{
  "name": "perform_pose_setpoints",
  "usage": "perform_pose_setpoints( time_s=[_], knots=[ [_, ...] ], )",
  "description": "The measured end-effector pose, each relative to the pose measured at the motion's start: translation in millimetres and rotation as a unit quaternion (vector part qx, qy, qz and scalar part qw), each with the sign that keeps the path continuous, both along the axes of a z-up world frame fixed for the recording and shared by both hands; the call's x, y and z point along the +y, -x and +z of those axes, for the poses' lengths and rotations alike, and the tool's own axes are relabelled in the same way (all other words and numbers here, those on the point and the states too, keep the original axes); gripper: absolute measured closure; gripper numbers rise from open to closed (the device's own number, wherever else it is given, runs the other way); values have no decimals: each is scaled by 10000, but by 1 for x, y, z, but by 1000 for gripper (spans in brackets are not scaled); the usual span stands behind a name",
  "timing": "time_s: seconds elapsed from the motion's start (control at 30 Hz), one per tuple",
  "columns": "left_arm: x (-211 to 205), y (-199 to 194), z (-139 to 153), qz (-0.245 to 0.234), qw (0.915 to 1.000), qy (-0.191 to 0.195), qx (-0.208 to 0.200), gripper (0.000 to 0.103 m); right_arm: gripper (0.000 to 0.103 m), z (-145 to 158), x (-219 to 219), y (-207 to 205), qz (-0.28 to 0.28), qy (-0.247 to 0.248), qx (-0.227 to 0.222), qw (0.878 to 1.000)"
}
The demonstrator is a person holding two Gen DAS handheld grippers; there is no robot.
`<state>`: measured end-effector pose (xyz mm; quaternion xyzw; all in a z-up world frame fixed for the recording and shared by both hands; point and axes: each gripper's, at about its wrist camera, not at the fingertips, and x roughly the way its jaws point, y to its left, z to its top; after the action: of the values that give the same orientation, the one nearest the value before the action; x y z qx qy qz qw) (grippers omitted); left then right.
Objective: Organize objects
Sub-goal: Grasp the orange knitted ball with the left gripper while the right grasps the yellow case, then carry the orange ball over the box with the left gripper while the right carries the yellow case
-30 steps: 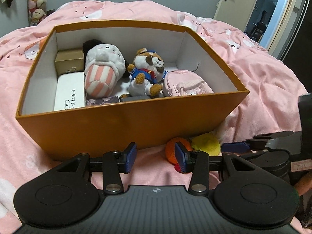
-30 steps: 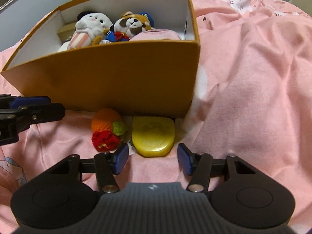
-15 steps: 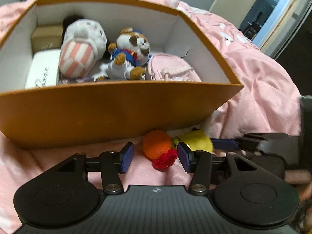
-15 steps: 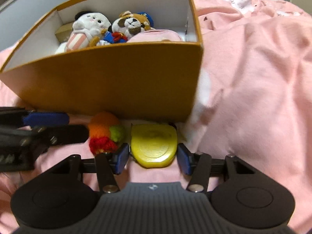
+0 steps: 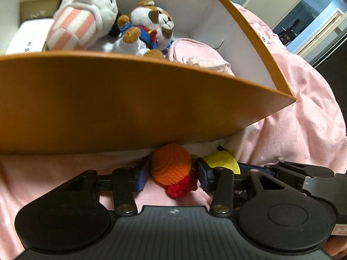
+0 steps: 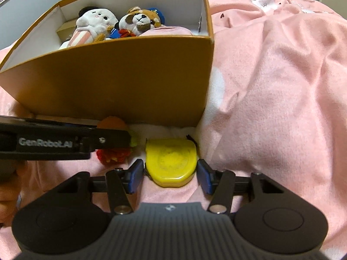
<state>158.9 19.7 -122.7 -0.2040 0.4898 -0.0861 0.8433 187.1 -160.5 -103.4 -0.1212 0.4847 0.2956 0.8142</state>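
An orange crocheted toy [image 5: 170,165] with a red end lies on the pink bedspread against the front wall of the orange box [image 5: 130,104]. My left gripper [image 5: 172,174] is open with its blue pads on either side of the toy. A yellow case [image 6: 171,161] lies beside it. My right gripper [image 6: 170,174] is open with its pads on either side of the case, close to its sides. In the right wrist view the left gripper's finger hides most of the crocheted toy [image 6: 112,153]. The case shows partly in the left wrist view [image 5: 221,161].
The box [image 6: 108,80] holds a white striped plush [image 5: 84,21], a brown dog plush [image 5: 149,26], a pink pouch [image 5: 199,58], and small boxes at the left. The pink bedspread [image 6: 282,97] rises in folds to the right. An open door [image 5: 303,17] is far right.
Both grippers have moved forward and down toward the box front. The left pads now flank the crocheted toy and the right pads flank the yellow case.
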Motion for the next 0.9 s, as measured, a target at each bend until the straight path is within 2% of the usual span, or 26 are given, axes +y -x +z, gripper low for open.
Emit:
perform_pose_setpoints(
  time_s=[0.2, 0.37, 0.7, 0.9],
  knots=[
    [4, 2, 3, -8, 10000, 76, 13, 52, 47, 3, 2, 2, 0, -1, -18, 10000],
    [6, 16, 23, -154, 9998, -26, -142, 58, 48, 21, 4, 12, 132, 57, -224, 9996],
    [3, 40, 82, -584, 9947, 41, -847, 58, 49, 77, -9, 39, 523, 170, -958, 9939],
    [7, 49, 127, -496, 9882, 139, -1444, 58, 49, 120, -18, 45, 669, -36, -1366, 9884]
  ],
)
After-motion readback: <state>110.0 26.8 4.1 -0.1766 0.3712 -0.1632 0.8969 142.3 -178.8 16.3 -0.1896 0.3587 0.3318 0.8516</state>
